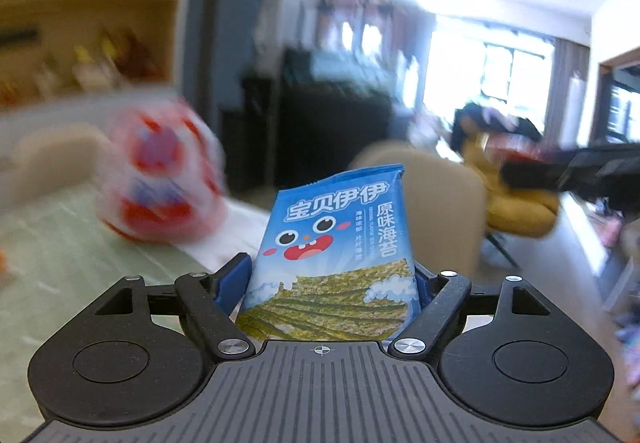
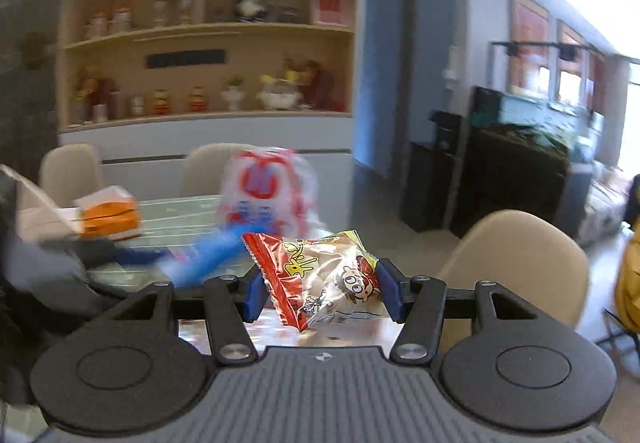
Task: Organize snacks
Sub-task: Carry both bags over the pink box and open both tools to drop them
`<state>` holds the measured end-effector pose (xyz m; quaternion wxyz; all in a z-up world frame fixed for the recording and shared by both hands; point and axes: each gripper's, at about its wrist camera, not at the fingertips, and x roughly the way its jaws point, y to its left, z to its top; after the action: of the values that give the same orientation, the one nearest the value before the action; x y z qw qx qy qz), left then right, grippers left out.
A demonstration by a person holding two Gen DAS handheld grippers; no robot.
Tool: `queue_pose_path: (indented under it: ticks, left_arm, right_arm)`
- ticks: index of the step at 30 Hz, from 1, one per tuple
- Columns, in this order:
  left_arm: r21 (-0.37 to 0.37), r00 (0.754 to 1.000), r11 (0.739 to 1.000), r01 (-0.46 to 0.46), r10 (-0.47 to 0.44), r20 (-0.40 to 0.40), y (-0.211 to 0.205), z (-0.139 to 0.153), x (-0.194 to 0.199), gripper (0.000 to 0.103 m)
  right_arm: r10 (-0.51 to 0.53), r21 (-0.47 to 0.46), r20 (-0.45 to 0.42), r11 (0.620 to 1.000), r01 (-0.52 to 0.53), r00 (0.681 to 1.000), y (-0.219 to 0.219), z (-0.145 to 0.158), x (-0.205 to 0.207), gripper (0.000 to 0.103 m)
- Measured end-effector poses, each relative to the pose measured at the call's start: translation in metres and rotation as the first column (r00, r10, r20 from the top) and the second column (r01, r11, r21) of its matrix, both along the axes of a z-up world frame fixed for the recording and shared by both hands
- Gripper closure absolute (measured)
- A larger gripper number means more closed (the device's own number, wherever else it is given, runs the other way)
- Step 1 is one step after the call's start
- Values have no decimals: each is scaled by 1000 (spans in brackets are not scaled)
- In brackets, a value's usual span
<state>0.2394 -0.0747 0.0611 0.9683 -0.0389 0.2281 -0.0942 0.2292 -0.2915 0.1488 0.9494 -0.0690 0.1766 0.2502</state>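
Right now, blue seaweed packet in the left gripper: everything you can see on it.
The blue seaweed packet is a glossy foil-like pouch with a crimped top edge, white Chinese lettering, a cartoon face with a red mouth, and green seaweed sheets pictured below. It stands nearly upright, leaning slightly right, clamped at its lower sides between the left gripper's blue pads, off the table. It looks sealed and barely creased.

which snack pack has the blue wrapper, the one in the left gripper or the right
The seaweed pack clamped in the left gripper is blue; the right gripper holds a red and clear packet.

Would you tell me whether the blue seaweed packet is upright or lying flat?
Upright: the blue seaweed packet stands on end between the left gripper fingers.
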Motion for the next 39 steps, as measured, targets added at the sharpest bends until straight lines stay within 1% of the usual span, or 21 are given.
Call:
queue_pose_path:
  ticks: [2, 3, 4, 7, 10, 13, 15, 16, 17, 20, 22, 24, 26, 27, 28, 29, 31, 33, 34, 36, 39]
  left_arm:
    - [-41, 991, 999, 26, -31, -129, -10, -29, 41, 19]
    - [-46, 985, 998, 40, -47, -167, -14, -42, 53, 19]
    - [-36, 981, 998, 53, -59, -183, -17, -51, 61, 19]
    - [41, 984, 996, 85, -78, -162, -24, -62, 65, 19]
    - [111, 983, 986, 123, -106, -151, -30, -68, 61, 18]
    - [137, 985, 983, 121, -102, -142, -32, -75, 54, 18]
    - [139, 987, 985, 101, -81, -142, -27, -80, 54, 18]
    - [146, 986, 984, 101, -80, -144, -25, -84, 53, 17]
    - [153, 986, 982, 110, -89, -141, -22, -81, 53, 17]
    - [175, 987, 976, 130, -110, -119, -21, -78, 44, 16]
    - [129, 987, 982, 139, -127, -97, -14, -68, 39, 16]
    - [86, 989, 986, 143, -139, -49, -7, -58, 34, 17]
    - [91, 992, 988, 128, -127, -12, -5, -51, 34, 19]
    - [107, 992, 986, 128, -127, -18, -6, -50, 35, 19]
    - [114, 991, 985, 131, -128, -34, -6, -50, 38, 19]
    - [102, 992, 987, 124, -121, -40, -5, -50, 39, 19]
    - [32, 995, 995, 95, -95, -29, 4, -47, 40, 19]
    - [-58, 997, 996, 72, -72, -11, 19, -40, 38, 19]
    - [-99, 998, 993, 64, -65, -11, 28, -35, 36, 19]
    - [-146, 999, 988, 40, -42, -11, 47, -28, 27, 19]
    - [-189, 997, 980, -70, 71, -3, 86, -20, 5, 19]
  right_arm:
    - [-31, 2, -31, 1000, 31, 999, -8, -7, 16, 47]
    - [-39, 7, -50, 999, 39, 998, -11, -12, 23, 47]
    - [-41, 16, -73, 999, 43, 996, -13, -19, 31, 47]
    - [-18, 37, -137, 999, 23, 990, -9, -36, 53, 47]
    - [35, 66, -229, 998, -21, 973, 13, -56, 85, 47]
    - [67, 94, -358, 995, -35, 931, 37, -86, 119, 47]
    - [74, 96, -446, 995, -34, 892, 50, -111, 136, 47]
    - [68, 91, -477, 995, -28, 876, 53, -121, 142, 47]
    - [60, 81, -491, 996, -23, 869, 56, -130, 146, 47]
    - [16, 26, -475, 1000, -4, 880, 64, -138, 147, 47]
    - [0, 2, -469, 1000, 1, 883, 66, -139, 150, 47]
    - [-23, -19, -465, 1000, 16, 885, 67, -139, 151, 47]
    - [-17, -7, -465, 1000, 16, 885, 64, -138, 154, 47]
    - [-2, 12, -470, 1000, 8, 883, 61, -135, 154, 47]
    - [16, 37, -477, 999, 2, 879, 58, -130, 156, 42]
    - [36, 70, -482, 998, -2, 875, 51, -123, 155, 34]
    - [72, 136, -462, 991, -10, 884, 42, -109, 149, 27]
    - [79, 163, -430, 987, -9, 899, 36, -98, 141, 26]
    - [77, 165, -418, 986, -8, 905, 33, -94, 137, 26]
    - [66, 158, -400, 987, -2, 914, 31, -89, 129, 26]
    - [60, 126, -376, 992, -13, 925, 37, -87, 118, 26]
